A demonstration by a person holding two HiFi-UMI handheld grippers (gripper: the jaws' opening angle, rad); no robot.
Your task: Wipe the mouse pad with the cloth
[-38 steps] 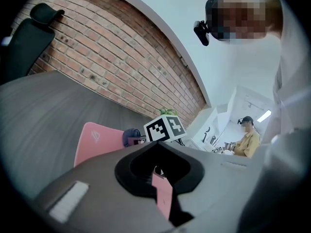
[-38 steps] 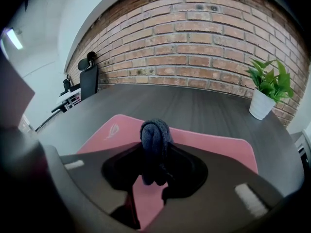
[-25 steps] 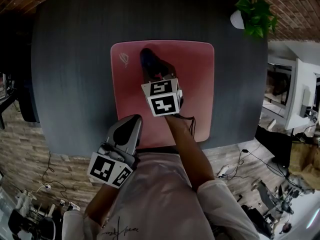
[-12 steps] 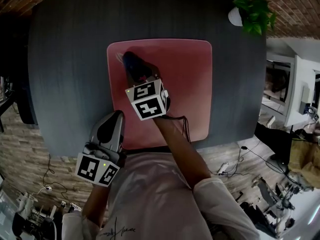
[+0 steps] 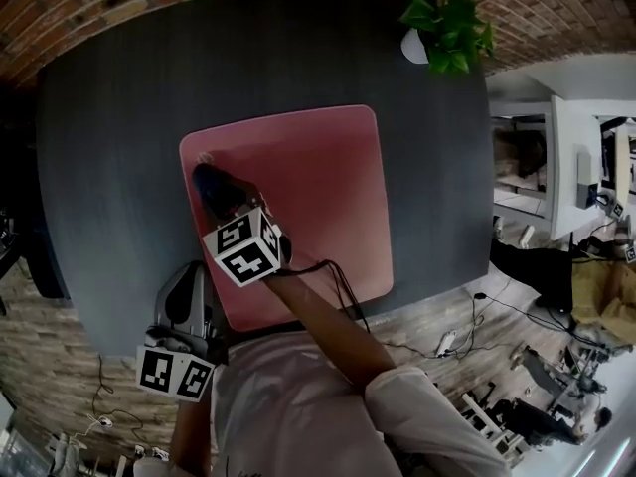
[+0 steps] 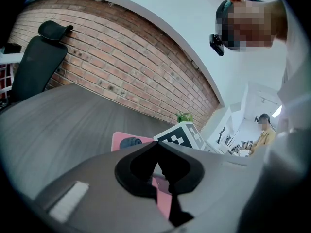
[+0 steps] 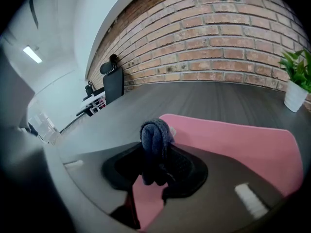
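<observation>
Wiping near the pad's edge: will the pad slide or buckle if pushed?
The pad lies thin and flat on the table, so probably floppy and light; it may slide. The cloth folds in the right hand-held gripper, so likely gives first.

This is an office-like workroom. A red brick wall backs a dark grey wood-grain bench, which carries a pink rectangular mouse pad and a green leafy plant in a white pot. A black high-backed office chair stands nearby. White desks with equipment and loose cables and plugs on the wood-look floor lie beyond.
</observation>
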